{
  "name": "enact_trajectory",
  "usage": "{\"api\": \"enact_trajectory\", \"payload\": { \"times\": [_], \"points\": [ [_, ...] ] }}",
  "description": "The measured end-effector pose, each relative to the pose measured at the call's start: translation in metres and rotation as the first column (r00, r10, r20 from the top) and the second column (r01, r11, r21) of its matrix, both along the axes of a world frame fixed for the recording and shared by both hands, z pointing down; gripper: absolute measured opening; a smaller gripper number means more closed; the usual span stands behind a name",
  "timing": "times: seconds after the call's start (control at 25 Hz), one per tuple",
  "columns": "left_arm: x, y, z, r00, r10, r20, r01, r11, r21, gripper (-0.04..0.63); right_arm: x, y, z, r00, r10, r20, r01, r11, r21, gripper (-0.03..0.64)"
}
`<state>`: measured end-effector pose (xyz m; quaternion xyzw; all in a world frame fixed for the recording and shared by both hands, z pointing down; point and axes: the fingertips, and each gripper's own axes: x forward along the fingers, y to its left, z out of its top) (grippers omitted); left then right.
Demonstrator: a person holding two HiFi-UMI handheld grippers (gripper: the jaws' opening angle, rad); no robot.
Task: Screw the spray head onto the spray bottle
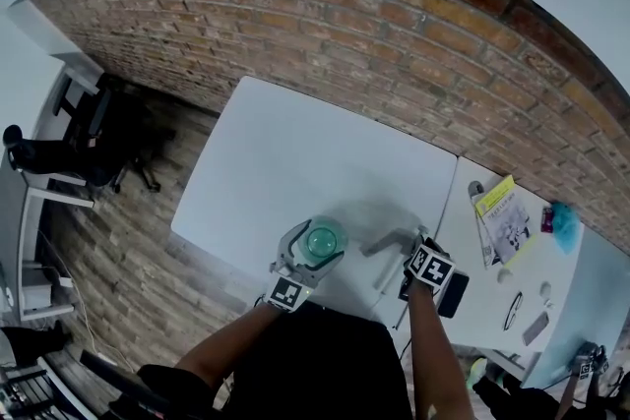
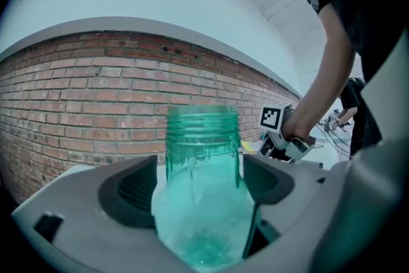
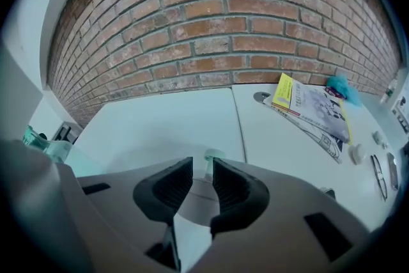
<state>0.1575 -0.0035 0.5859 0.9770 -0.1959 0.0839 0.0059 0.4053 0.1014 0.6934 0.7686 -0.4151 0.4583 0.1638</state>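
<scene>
over the table [image 1: 285, 162], left gripper [image 2: 204, 185] clamps the bottle [image 2: 203, 137]; right gripper [image 3: 202, 179] pinches the head [image 1: 389, 241] narrowly, so it may slip or cross-thread.

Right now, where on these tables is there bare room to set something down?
The left table is bare from the bottle and spray head back to the brick wall. The right table is crowded with booklets and small items.

The right gripper [image 3: 200, 168] pinches a pale spray head [image 3: 210, 157] over a white table [image 3: 160, 124]; booklets [image 3: 310, 109] lie near a brick wall [image 3: 223, 29].
</scene>
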Motion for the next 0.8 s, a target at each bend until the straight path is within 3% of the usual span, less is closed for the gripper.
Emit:
{"api": "enact_trajectory", "payload": {
  "times": [0.24, 0.52, 0.8],
  "points": [
    [0.000, 0.000, -0.001, 1.000, 0.006, -0.002, -0.006, 1.000, 0.006, 0.402, 0.008, -0.004, 0.024, 0.989, 0.084, 0.125, -0.083, 0.996, -0.015, 0.094],
    [-0.001, -0.002, -0.003, 1.000, -0.012, -0.014, 0.012, 1.000, 0.020, 0.402, 0.008, -0.013, 0.035, 0.982, 0.029, 0.184, -0.011, 0.995, -0.094, 0.101],
    [-0.001, -0.003, -0.004, 1.000, -0.012, -0.021, 0.013, 1.000, 0.027, 0.402, 0.013, -0.012, 0.049, 0.968, 0.034, 0.247, 0.014, 0.982, -0.189, 0.109]
  ]
}}
